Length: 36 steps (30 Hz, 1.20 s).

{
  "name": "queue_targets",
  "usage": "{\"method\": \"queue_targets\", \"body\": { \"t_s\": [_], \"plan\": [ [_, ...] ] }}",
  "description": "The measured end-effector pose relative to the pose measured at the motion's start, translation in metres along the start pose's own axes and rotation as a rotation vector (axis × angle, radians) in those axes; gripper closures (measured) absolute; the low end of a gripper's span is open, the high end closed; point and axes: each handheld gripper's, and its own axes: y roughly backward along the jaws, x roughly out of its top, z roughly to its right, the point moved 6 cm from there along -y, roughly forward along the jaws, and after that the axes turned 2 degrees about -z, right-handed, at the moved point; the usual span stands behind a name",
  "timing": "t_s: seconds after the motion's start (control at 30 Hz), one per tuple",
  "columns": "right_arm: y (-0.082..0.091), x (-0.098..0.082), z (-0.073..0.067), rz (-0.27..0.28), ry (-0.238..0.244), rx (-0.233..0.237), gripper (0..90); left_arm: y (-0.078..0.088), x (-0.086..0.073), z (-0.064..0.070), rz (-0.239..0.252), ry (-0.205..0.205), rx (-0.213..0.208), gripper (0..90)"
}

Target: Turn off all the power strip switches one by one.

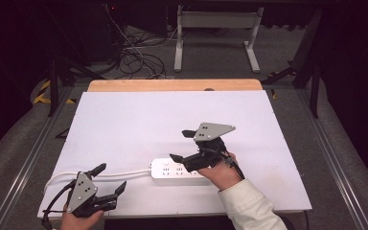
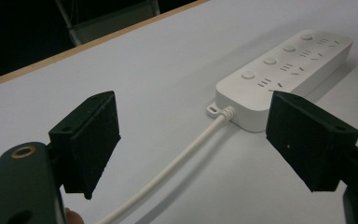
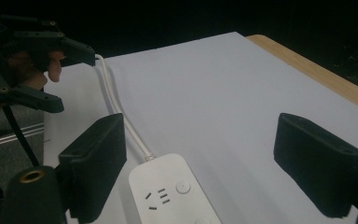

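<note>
The white power strip (image 1: 179,170) lies flat on the white table surface (image 1: 124,120), near the person's edge, with its sockets and switch buttons facing up. Its white cable (image 1: 120,173) leaves the strip's left end and runs along the surface toward the left gripper (image 1: 109,178). The right gripper (image 1: 182,145) hovers above the strip's right half; its jaws are spread wide and nothing is between the pads — in the right gripper view the strip's cable end (image 3: 170,193) lies below and between the jaws, untouched. The left gripper sits well left of the strip, beside the cable, jaws likewise spread and empty. In the left gripper view the strip (image 2: 284,74) lies ahead, with the cable (image 2: 186,154) passing between the jaws without contact. Judged status: the strip appears placed and released; no socket holds a plug. Any remaining work — plugging, switching, or repositioning — is not yet started.
</note>
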Motion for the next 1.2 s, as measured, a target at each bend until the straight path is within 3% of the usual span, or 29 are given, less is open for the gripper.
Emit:
{"method": "queue_targets", "body": {
  "t_s": [0.27, 0.6, 0.97, 1.2],
  "plan": [
    [0.035, -0.007, 0.012, 0.059, -0.011, -0.072, 10.1, 0.000, 0.000, 0.000, 0.002, 0.010, -0.001, 18.1],
    [0.071, -0.042, 0.027, 0.072, -0.064, -0.141, 8.7, -0.001, 0.000, -0.001, 0.002, 0.003, 0.007, 18.1],
    [0.088, -0.087, 0.039, 0.069, -0.129, -0.198, 4.2, -0.001, 0.000, -0.001, -0.002, 0.001, 0.009, 18.1],
    [0.092, -0.109, 0.040, 0.043, -0.159, -0.205, 3.0, -0.001, 0.000, -0.002, -0.004, -0.002, 0.010, 18.1]
  ]
}}
